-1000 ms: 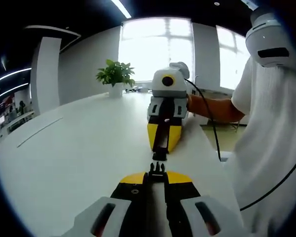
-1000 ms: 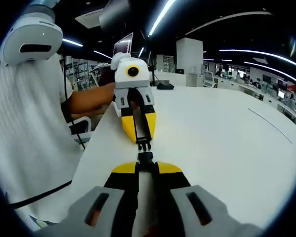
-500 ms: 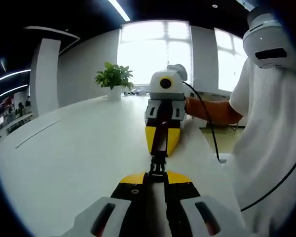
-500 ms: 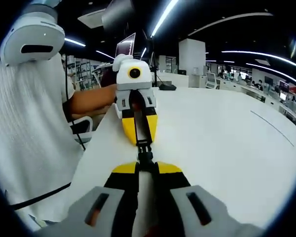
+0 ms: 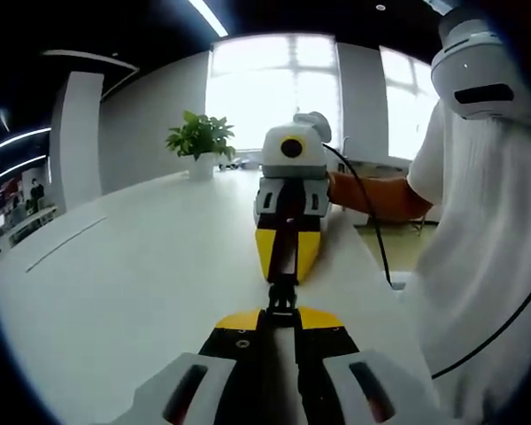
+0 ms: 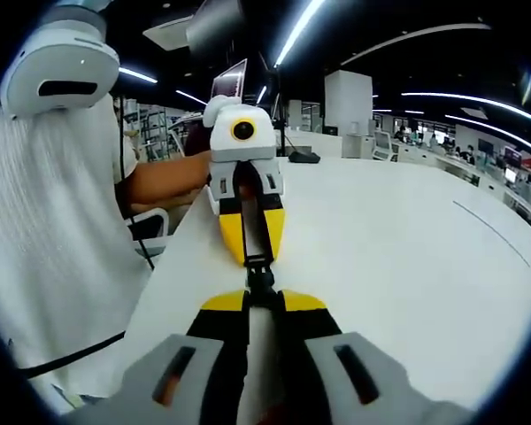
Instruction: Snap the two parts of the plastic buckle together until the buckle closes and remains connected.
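While left gripper (image 5: 281,317) pinches one buckle half, right gripper (image 5: 283,276) pinches other at 12 o'clock. Buckle (image 5: 282,297) lies nose-to-nose between tips above white table (image 5: 133,266), halves touching; latch state unclear. Long axis runs gripper to gripper: press straight along it.

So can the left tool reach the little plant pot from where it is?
Probably not yet: the left tool is shut on the buckle, joined to the right tool, and the plant pot sits far across the table.

A broad white bench (image 5: 142,274) carried a potted plant (image 5: 200,142) at its far end near the windows. A small dark object (image 6: 303,157) lay far off on it.
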The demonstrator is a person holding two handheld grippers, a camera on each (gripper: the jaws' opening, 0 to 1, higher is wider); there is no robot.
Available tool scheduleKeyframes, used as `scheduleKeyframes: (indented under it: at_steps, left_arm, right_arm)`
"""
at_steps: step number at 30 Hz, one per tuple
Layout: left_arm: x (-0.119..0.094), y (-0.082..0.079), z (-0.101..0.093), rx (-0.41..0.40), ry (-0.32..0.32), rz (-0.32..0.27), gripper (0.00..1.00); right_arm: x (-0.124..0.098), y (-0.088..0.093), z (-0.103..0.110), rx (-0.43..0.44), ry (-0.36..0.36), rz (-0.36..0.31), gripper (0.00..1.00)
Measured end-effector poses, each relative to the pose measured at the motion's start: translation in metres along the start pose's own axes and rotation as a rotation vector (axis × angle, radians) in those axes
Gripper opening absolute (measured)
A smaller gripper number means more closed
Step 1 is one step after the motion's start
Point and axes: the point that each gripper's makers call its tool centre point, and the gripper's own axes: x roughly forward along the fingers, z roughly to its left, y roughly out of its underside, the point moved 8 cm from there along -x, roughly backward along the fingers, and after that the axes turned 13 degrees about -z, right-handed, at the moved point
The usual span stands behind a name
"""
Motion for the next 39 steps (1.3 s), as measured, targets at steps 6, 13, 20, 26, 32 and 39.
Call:
scheduleKeyframes:
  at_steps: [6,13,20,26,32,39]
  left_arm:
    - [0.0024,-0.0008,-0.0004,0.001,0.009,0.005,0.11]
    - [0.004,-0.0015,-0.0021,-0.002,0.008,0.007,0.11]
    - [0.0044,-0.002,-0.0022,-0.004,0.01,0.012,0.1]
    - [0.005,-0.003,-0.0032,-0.016,0.007,0.025,0.1]
    - [0.0054,-0.0022,-0.0043,-0.01,0.013,0.02,0.1]
    - [0.0061,-0.0023,-0.0029,-0.014,0.036,0.024,0.09]
  right_arm:
    - [0.0004,-0.0002,0.0003,0.002,-0.004,0.001,0.12]
    - [0.0029,-0.0006,0.0025,-0.004,-0.003,0.002,0.12]
    - [0.0026,-0.0014,0.0026,-0.008,-0.009,0.006,0.11]
    - [0.0036,-0.0018,0.003,-0.015,-0.009,0.009,0.11]
    - [0.0037,-0.0018,0.0021,-0.019,-0.026,0.003,0.11]
    - [0.0051,-0.0025,-0.0016,-0.018,-0.059,0.007,0.11]
